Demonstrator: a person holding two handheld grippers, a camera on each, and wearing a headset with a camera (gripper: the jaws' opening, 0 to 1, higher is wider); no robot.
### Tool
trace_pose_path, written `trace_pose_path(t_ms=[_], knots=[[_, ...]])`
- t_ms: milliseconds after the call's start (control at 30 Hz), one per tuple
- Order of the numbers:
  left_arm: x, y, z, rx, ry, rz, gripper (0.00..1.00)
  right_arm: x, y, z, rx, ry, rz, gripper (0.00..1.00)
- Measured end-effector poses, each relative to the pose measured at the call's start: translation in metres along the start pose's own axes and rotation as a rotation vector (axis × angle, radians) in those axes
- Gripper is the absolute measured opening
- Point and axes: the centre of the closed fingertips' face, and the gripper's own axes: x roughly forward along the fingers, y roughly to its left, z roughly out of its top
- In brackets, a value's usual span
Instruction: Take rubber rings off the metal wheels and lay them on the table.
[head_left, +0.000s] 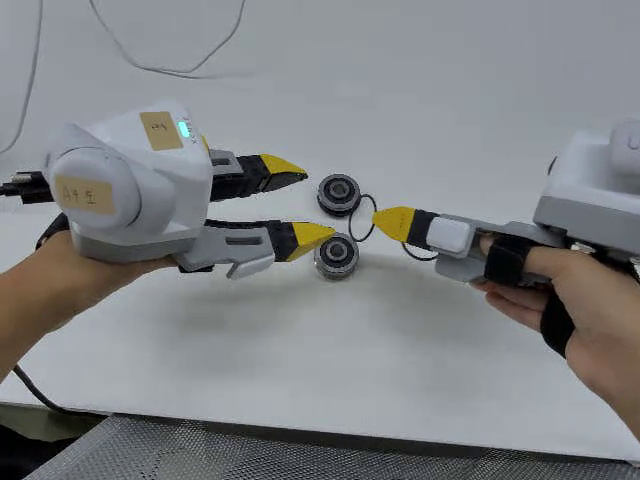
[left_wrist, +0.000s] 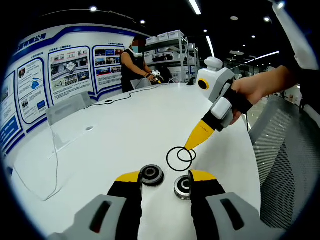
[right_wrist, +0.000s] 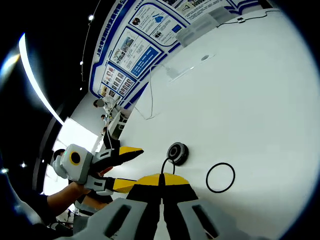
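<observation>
Two metal wheels lie side by side on the white table (head_left: 300, 380), one farther (head_left: 339, 194) and one nearer (head_left: 336, 255). My left gripper (head_left: 300, 200) is open, its yellow tips just left of the wheels, the lower tip close to the nearer wheel (left_wrist: 183, 186). From the right, my right gripper (head_left: 392, 222) is shut on a thin black rubber ring (head_left: 350, 218) that hangs off its tip between the wheels. In the right gripper view this ring (right_wrist: 164, 165) curves up from the closed jaws toward a wheel (right_wrist: 177, 152). A second ring (right_wrist: 207, 178) lies flat on the table.
A black cable (head_left: 190, 70) runs across the table's far side. The table's front edge (head_left: 300, 425) borders a grey mesh surface. In the left gripper view a person stands at shelves (left_wrist: 165, 50) far behind the table.
</observation>
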Motion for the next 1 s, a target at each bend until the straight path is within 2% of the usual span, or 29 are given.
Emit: trace_pose_path(t_ms=[367, 933, 1000], knots=[[-0.001, 0.003, 0.004, -0.011, -0.017, 0.011, 0.44, -0.014, -0.033, 0.003, 0.053, -0.025, -0.084, 0.01], [0.001, 0.000, 0.004, -0.014, -0.009, -0.005, 0.42, -0.027, -0.064, -0.002, 0.119, -0.048, -0.192, 0.02], [0.001, -0.001, 0.004, -0.014, -0.008, -0.006, 0.42, -0.028, -0.070, -0.003, 0.122, -0.041, -0.217, 0.02]])
